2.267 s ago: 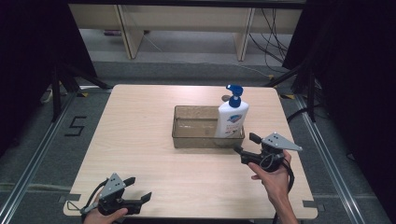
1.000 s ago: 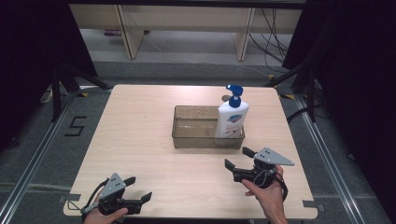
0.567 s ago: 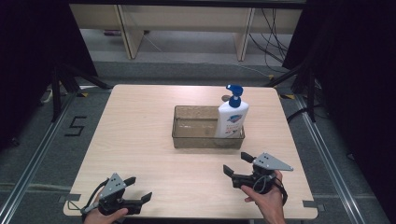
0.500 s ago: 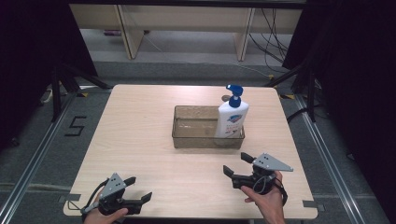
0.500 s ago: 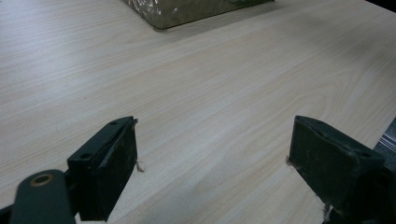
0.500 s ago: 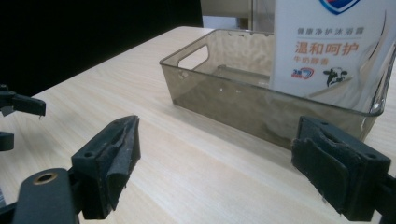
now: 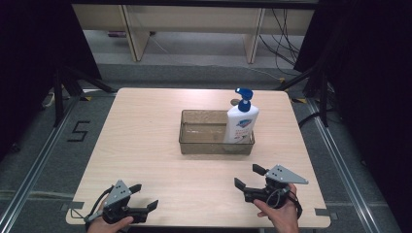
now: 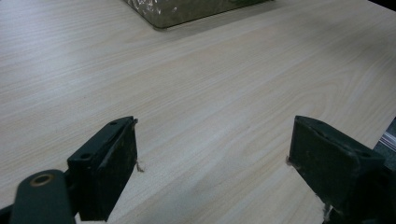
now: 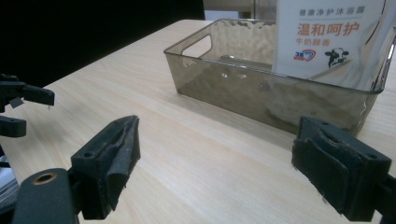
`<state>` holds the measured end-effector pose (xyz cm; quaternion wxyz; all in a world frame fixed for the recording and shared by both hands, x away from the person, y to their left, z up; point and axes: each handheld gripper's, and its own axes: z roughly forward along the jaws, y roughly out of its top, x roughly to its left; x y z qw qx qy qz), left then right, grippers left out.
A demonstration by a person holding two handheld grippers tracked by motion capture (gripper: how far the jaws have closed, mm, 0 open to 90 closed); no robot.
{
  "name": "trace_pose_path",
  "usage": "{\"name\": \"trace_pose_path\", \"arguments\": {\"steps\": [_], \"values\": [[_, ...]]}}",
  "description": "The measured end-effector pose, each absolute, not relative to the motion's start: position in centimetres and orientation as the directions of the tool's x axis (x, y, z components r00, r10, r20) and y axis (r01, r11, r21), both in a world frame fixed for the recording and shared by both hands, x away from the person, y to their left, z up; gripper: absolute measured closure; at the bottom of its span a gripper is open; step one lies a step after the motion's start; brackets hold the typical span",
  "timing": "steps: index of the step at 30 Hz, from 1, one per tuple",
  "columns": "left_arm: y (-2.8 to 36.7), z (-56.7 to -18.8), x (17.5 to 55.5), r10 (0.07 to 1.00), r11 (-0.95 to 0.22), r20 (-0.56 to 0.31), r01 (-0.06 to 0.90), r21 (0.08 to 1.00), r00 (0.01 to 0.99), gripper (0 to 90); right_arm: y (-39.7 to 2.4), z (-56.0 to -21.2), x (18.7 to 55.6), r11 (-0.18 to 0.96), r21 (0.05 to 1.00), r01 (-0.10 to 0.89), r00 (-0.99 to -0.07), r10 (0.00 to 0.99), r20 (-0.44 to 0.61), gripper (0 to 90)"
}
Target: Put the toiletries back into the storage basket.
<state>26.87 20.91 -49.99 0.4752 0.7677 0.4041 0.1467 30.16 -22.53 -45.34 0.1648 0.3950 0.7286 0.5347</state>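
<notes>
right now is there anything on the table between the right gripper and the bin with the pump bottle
No. In the high view, bare table lies between the right gripper and the bin holding the pump bottle.

The surface is a light wooden top with a fine grain, and it stands on a grey floor. A see-through brownish tub sits right on the wood, a bit past the middle and toward the right side. The rest of the wood is bare, and the floor beside it has a black number five on it.
</notes>
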Motion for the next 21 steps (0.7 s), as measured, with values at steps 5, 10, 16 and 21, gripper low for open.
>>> {"name": "trace_pose_path", "arguments": {"steps": [5, 10, 16, 21], "values": [[20.9, -50.0, 26.9, 0.758, -0.223, -0.159, 0.481, 0.848, 0.633, 14.8, -22.8, -45.5, 29.8, 0.118, 0.906, 0.406, -0.64, 0.744, 0.19, 15.2], [20.9, -50.0, 26.9, 0.763, -0.224, -0.158, 0.485, 0.846, 0.627, 14.8, -23.1, -45.7, 29.4, 0.115, 0.901, 0.418, -0.627, 0.754, 0.195, 15.2], [20.9, -50.0, 26.9, 0.762, -0.219, -0.162, 0.485, 0.846, 0.626, 14.8, -23.6, -46.3, 29.1, 0.116, 0.904, 0.411, -0.626, 0.756, 0.188, 15.2], [20.9, -50.0, 26.9, 0.762, -0.224, -0.157, 0.484, 0.846, 0.628, 14.8, -23.8, -46.4, 28.5, 0.119, 0.892, 0.437, -0.613, 0.765, 0.198, 15.4]]}}
